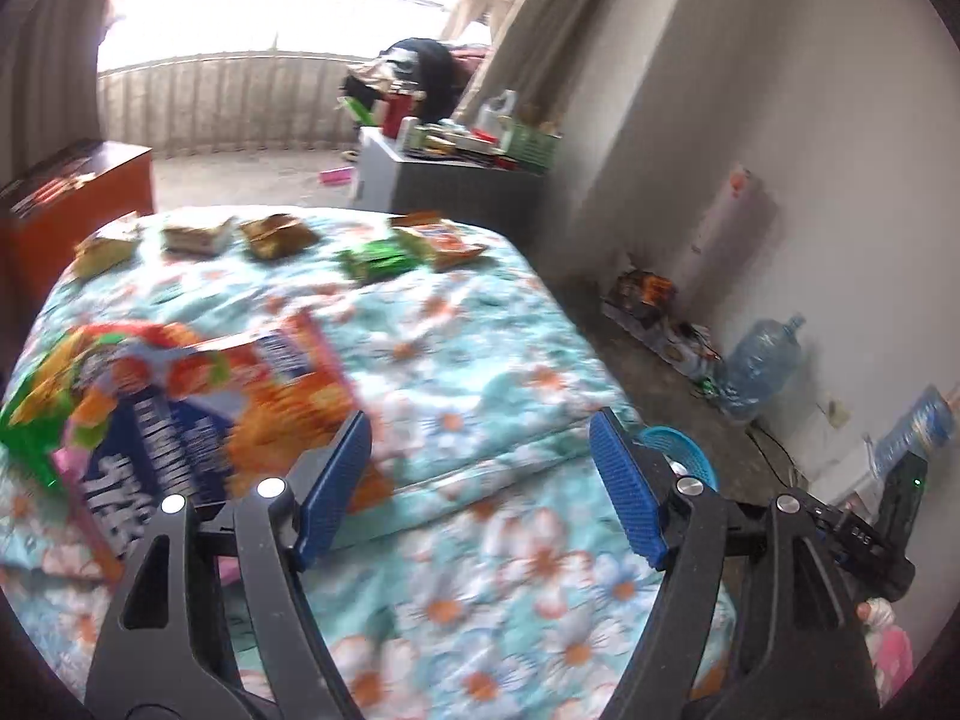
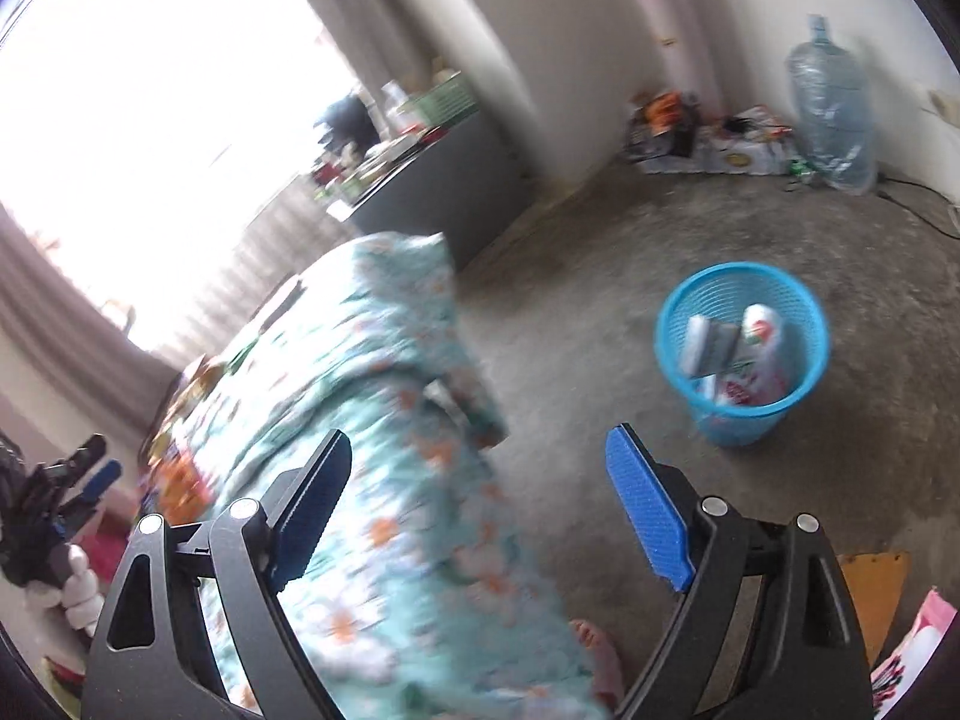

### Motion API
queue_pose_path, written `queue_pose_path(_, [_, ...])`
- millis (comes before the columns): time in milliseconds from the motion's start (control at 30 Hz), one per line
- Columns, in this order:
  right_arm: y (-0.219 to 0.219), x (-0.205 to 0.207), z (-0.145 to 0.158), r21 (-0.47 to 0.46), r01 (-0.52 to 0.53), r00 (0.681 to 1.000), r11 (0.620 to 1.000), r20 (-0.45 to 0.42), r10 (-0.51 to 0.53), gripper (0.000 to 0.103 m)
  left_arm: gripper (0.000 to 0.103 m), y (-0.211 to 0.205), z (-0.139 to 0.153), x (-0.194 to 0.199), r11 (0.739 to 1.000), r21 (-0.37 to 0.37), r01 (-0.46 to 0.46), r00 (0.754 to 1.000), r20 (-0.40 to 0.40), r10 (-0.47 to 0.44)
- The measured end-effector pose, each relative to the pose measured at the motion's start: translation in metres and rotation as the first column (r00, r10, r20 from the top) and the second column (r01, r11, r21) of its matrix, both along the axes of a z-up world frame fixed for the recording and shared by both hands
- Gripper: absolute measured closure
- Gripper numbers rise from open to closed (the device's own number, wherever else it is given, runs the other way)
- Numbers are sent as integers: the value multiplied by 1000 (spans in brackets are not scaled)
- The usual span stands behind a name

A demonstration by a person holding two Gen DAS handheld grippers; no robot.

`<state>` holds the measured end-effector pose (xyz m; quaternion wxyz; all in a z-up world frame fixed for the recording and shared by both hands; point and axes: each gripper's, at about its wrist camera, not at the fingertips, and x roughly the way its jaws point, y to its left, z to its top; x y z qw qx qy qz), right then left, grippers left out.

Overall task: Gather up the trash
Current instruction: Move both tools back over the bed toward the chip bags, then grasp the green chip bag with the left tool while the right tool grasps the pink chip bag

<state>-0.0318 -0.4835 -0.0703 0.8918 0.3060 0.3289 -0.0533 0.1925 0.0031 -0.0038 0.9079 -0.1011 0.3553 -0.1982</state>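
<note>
Flowered bed [image 1: 480, 330] carries wrappers [image 1: 378, 261] toward twelve o'clock, blue bin [image 2: 742, 354] on floor at two o'clock; both tongs, left tongs [image 1: 480, 486] and right tongs [image 2: 480, 504], gape empty, so approach one wrapper squarely.

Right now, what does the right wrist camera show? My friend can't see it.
A blue mesh basket stands on the grey floor with a few wrappers inside. The right gripper hangs open and empty, its blue fingers spread above the edge of a flowery blanket. A big water bottle stands by the wall.
</note>
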Motion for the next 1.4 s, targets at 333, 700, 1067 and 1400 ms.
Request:
queue_pose_path(333, [150, 60, 6, 127, -353, 933, 927, -27, 359, 19, 32, 154, -37, -16, 946, -80, -315, 946, -107, 306])
queue_pose_path(700, [237, 114, -1, 274, -499, 847, 822, -46, 529, 19, 42, 266, -95, 16, 737, -406, -540, 833, -381, 401])
queue_pose_path(1067, [264, 146, -43, 497, -435, 852, 751, -45, 522, 23, 41, 281, -131, 40, 537, -533, -654, 755, -499, 425])
queue_pose_path(1400, [258, 145, -43, 525, -425, 863, 737, -8, 504, 25, 41, 268, -136, 50, 372, -733, -569, 819, -465, 336])
